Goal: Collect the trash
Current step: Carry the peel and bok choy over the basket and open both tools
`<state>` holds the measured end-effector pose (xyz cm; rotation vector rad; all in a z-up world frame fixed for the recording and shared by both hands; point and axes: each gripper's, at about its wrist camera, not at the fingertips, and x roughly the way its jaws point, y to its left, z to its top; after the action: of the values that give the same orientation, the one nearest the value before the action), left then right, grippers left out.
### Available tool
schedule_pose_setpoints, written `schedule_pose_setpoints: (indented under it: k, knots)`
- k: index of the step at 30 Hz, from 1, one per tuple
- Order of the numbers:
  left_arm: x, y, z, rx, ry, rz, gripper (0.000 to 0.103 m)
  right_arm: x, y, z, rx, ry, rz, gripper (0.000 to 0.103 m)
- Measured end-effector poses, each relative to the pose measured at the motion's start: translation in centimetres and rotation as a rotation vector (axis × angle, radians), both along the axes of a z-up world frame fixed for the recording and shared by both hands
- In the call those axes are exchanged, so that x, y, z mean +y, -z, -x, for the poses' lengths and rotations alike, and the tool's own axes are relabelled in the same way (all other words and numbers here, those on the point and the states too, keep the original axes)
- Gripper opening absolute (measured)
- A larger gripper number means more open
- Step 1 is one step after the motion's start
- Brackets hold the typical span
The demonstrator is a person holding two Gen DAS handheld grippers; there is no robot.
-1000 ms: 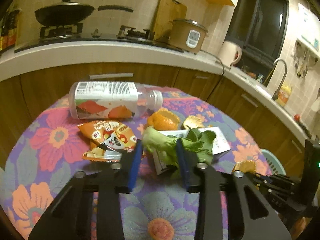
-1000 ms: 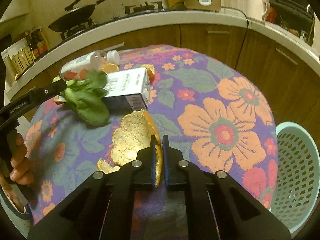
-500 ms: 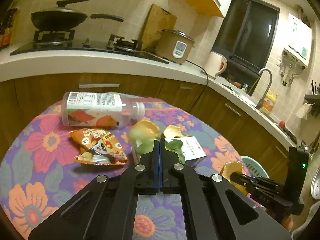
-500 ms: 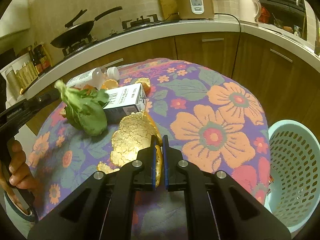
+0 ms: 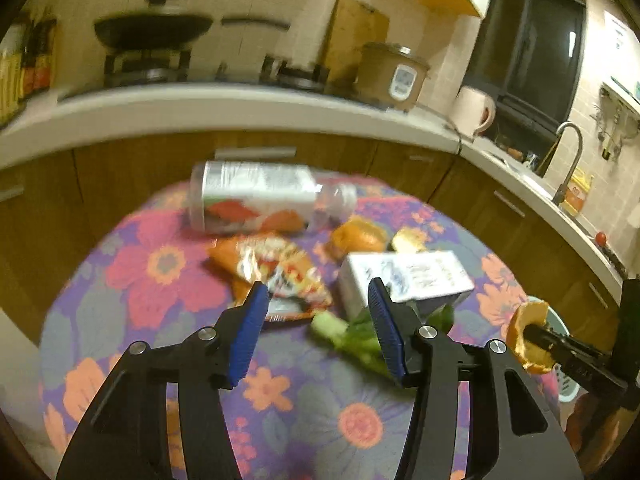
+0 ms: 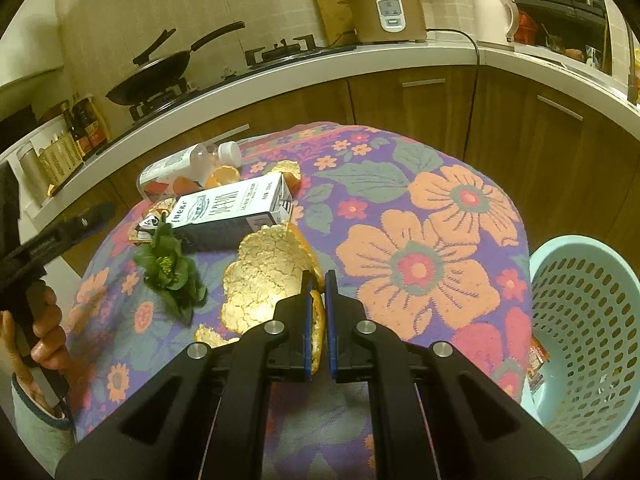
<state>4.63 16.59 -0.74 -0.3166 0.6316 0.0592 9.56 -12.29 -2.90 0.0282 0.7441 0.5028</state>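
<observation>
My right gripper (image 6: 317, 280) is shut on a large orange peel (image 6: 264, 272) and holds it above the flowered table; the peel also shows in the left wrist view (image 5: 530, 336). My left gripper (image 5: 316, 304) is open and empty above the table. A green leafy vegetable (image 5: 356, 344) lies on the cloth just under its right finger, also in the right wrist view (image 6: 170, 268). Beyond lie a white milk carton (image 5: 408, 280), an orange snack wrapper (image 5: 276, 268), a plastic bottle (image 5: 256, 202) on its side and small orange peels (image 5: 356, 236).
A light blue perforated basket (image 6: 584, 336) stands beside the table at the right, holding a small wrapper. The round table (image 6: 440, 216) has a flowered cloth. A counter with a wok, rice cooker and kettle curves behind.
My left gripper closed on the vegetable and lifted it, then opened; the vegetable now lies on the cloth nearer the front. My right gripper still holds the peel.
</observation>
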Motion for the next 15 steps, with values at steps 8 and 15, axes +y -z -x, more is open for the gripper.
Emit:
schedule_pose_setpoints:
  k: [8, 15]
  knots:
    - [-1.8, 2.6, -0.1, 0.081, 0.105, 0.110, 0.054, -0.3, 0.0, 0.2, 0.003, 0.008, -0.011, 0.004]
    - [-7.0, 2.5, -1.2, 0.078, 0.050, 0.014, 0.071, -1.5, -0.2, 0.5, -0.010, 0.035, -0.027, 0.004]
